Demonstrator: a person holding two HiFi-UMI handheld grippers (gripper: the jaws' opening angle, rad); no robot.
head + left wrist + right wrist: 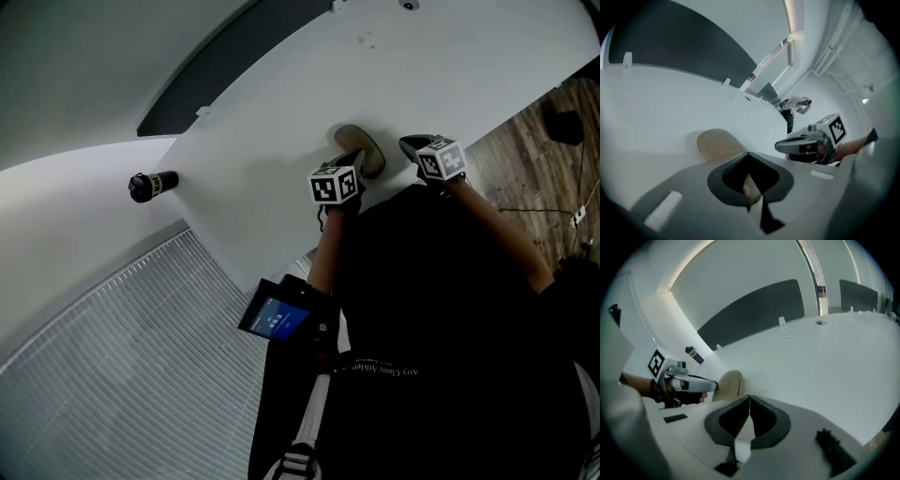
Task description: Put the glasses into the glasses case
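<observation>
A tan glasses case is lying on the white table, near its front edge and shut by the look of it, as a person is holding two grippers to it from the near side. The left gripper, jaws meeting at the tips and gripping nothing, is sitting over the case's near end, with a tan sliver showing in the slit behind the tips. The right gripper, jaws likewise together and empty, is hovering just to the right of the case. A black cylinder is lying well apart at the table's left edge. A small blue-lit screen is hanging at the person's chest.
</observation>
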